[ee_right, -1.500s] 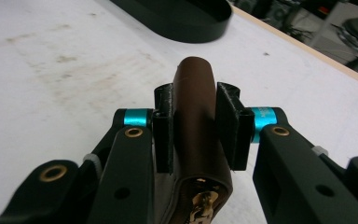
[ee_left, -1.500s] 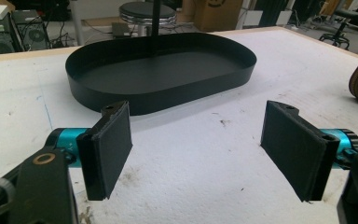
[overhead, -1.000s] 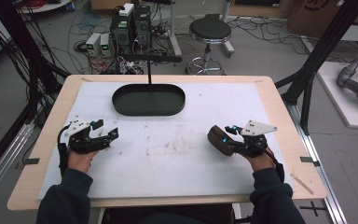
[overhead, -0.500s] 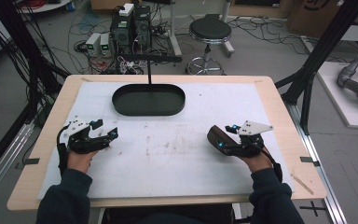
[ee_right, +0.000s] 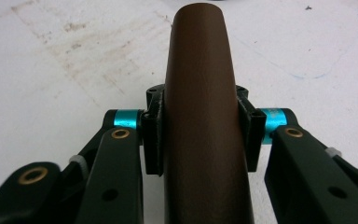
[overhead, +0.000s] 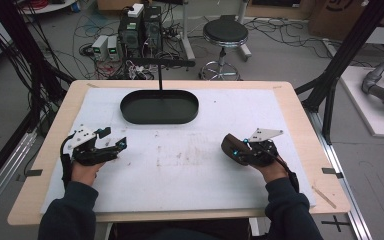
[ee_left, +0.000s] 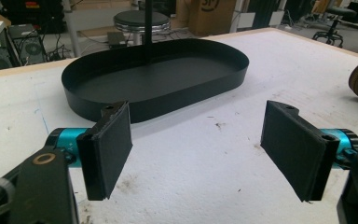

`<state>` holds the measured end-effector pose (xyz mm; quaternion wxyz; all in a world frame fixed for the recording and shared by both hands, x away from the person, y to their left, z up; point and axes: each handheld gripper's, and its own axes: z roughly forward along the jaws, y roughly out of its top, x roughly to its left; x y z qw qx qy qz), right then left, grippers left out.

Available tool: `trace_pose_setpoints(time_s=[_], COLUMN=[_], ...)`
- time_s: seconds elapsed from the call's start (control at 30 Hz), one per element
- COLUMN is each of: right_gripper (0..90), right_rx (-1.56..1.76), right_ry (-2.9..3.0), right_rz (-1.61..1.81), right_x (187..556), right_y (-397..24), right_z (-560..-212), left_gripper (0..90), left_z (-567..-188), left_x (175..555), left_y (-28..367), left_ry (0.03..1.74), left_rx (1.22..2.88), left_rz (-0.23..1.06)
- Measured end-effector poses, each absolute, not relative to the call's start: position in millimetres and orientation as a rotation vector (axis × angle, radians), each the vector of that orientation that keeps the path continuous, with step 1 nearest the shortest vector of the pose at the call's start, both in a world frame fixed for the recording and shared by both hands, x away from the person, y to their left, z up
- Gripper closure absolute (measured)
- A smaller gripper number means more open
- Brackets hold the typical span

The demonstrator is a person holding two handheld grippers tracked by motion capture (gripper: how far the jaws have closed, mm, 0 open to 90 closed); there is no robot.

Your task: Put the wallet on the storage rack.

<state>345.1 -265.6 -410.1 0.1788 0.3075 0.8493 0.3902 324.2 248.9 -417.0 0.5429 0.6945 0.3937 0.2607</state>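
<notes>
The right hand-held gripper (overhead: 236, 150) is clamped on a brown rounded leather-like object (ee_right: 205, 116), well short of the empty black oval metal tray (overhead: 159, 107), while the left hand-held gripper (ee_left: 205, 149) gapes wide, empty, so any placing seems undone.

We can read no text, label, brand, number or sign for certain; printing on a cardboard box (ee_left: 208, 10) beyond the table's far edge is cropped and illegible.

A tray (overhead: 159, 106) sits behind the left tool (overhead: 111, 145), apparently empty.
</notes>
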Motion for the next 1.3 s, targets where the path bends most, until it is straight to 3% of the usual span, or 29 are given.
trace_pose_setpoints(time_s=[0.23, 0.8, 1.3], right_gripper=[62.7, 63.1, 63.3], right_rx=[0.858, 0.799, 0.826], right_ry=[2.382, 2.376, 2.4], right_rz=[1.21, 1.295, 1.291], right_x=[357.4, 425.3, 507.8], right_y=[-250.6, -178.7, -95.1], right_z=[-395.1, -363.6, -377.5], left_gripper=[24.5, 24.5, 24.5], left_z=[-416.9, -416.3, -418.0], left_x=[323.9, 324.1, 324.9], left_y=[249.7, 253.4, 255.9], left_ry=[0.924, 0.903, 0.906], left_rx=[1.645, 1.629, 1.629], left_rz=[0.62, 0.616, 0.608])
